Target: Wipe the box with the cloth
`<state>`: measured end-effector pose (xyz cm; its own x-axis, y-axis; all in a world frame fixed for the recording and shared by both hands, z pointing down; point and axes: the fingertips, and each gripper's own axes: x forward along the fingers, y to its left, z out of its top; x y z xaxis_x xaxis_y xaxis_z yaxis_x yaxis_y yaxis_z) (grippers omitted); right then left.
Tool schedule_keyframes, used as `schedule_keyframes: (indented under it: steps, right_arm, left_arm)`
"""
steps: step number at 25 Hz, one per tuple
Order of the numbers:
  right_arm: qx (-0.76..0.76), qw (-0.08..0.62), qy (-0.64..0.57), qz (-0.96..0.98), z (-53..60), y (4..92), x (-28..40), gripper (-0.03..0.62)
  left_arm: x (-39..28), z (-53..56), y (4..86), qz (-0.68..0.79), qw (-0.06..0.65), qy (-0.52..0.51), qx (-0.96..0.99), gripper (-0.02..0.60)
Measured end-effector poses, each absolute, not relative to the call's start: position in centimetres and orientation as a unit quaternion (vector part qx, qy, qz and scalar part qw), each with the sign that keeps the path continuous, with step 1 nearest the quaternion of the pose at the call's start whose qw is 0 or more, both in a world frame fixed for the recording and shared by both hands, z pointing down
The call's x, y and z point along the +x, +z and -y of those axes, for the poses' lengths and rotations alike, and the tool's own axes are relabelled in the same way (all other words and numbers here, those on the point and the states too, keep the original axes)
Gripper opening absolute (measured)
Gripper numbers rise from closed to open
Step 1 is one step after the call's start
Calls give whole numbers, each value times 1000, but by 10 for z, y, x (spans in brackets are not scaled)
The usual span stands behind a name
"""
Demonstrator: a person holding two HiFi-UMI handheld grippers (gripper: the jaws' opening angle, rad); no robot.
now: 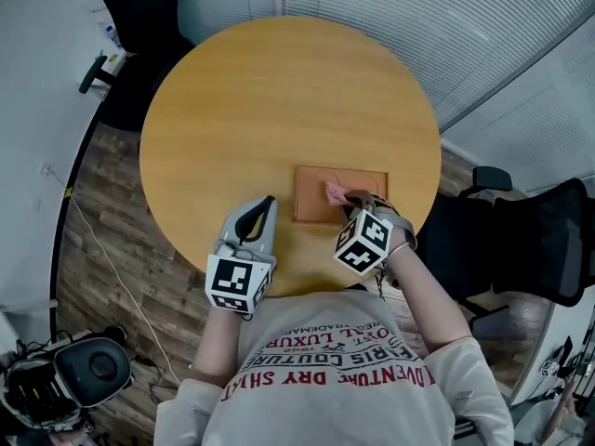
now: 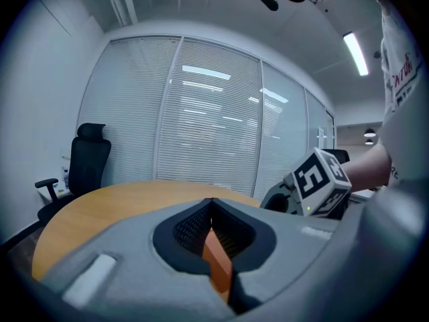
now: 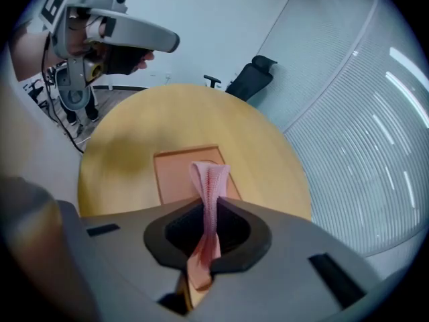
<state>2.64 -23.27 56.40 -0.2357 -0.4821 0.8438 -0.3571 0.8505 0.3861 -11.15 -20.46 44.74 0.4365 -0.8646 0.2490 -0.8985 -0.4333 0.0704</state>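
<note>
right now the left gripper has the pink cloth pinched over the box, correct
Wrong gripper: the right gripper has the pink cloth pinched over the box, as the right gripper view shows. The left gripper is shut on nothing.

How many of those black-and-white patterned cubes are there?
2. One cube rides the left tongs near the table's front edge; the other cube rides the right tongs, which pinch the pink cloth over the box.

Smooth pale wood table [image 1: 279, 110], satin sheen, box [image 1: 316, 198] matt orange-brown, card-like, cloth [image 3: 209, 180] pink, soft ribbed weave, floor [image 1: 102, 212] dark wood planks
</note>
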Motion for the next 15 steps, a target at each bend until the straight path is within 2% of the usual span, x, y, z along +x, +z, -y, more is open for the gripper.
schedule_keyframes:
  steps: [7,15]
  right_arm:
    - [316,570,-100,752,290,571,54,31]
    - [283,597,-111,742,306,606,41,31]
  left_arm:
    - [-103,223,457,511,107,95,847,9]
    - [-110,236,469,509,121,106,846,9]
